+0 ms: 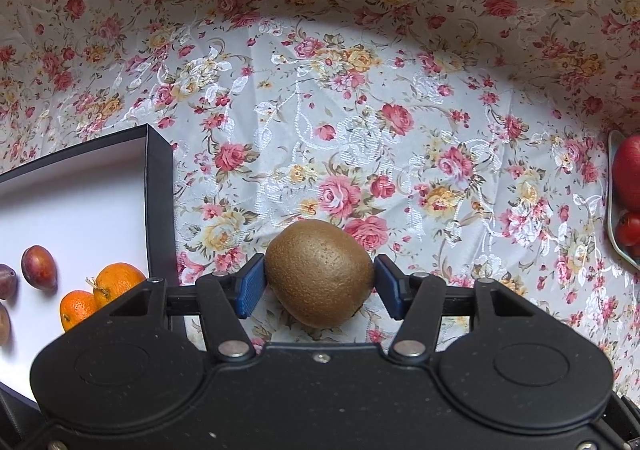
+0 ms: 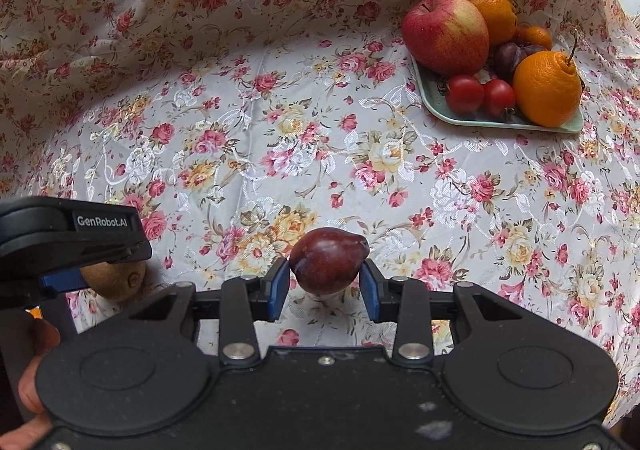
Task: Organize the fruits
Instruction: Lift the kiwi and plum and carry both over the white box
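My left gripper (image 1: 319,282) is shut on a brown kiwi (image 1: 319,272) above the floral tablecloth, just right of a black box with a white floor (image 1: 80,206). The box holds plums (image 1: 39,268) and two small oranges (image 1: 116,282). My right gripper (image 2: 324,282) is shut on a dark red plum (image 2: 328,260) above the cloth. The left gripper with its kiwi (image 2: 116,278) shows at the left in the right wrist view. A pale green tray (image 2: 500,122) at the far right holds an apple (image 2: 444,34), oranges (image 2: 548,88), two tomatoes (image 2: 464,94) and plums (image 2: 508,58).
The floral tablecloth (image 1: 360,110) covers the table and rises as a backdrop behind. The tray's edge with red fruit (image 1: 626,174) shows at the right in the left wrist view. A hand (image 2: 32,390) holds the left gripper at the lower left.
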The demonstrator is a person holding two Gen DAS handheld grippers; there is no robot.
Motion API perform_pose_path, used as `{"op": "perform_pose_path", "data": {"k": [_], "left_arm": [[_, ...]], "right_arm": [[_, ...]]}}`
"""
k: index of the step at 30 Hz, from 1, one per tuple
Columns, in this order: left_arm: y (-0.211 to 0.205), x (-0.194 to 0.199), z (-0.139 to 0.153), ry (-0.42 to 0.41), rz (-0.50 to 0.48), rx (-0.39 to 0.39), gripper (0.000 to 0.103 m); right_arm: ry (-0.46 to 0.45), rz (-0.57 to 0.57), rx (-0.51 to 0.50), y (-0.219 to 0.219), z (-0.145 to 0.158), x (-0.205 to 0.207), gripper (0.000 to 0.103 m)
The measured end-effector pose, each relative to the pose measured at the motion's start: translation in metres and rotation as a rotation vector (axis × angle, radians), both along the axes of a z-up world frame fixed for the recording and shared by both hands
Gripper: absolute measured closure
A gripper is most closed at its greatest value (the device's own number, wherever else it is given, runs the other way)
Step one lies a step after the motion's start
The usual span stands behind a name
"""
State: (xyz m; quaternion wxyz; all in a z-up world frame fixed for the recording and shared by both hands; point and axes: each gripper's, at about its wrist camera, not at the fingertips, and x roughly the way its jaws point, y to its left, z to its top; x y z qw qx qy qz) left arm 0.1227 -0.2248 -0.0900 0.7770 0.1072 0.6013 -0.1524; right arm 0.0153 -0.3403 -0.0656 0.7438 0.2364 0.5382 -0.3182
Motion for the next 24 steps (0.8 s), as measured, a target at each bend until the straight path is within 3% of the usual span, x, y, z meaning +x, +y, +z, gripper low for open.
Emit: {"op": "perform_pose_path", "data": {"k": [24], "left_arm": [[0.031,-0.031,0.045,-0.084,-0.002,-0.025,0.041]], "right_arm": [[-0.013,-0.023,0.009,0.024,0.021,-0.036,0.065]]}}
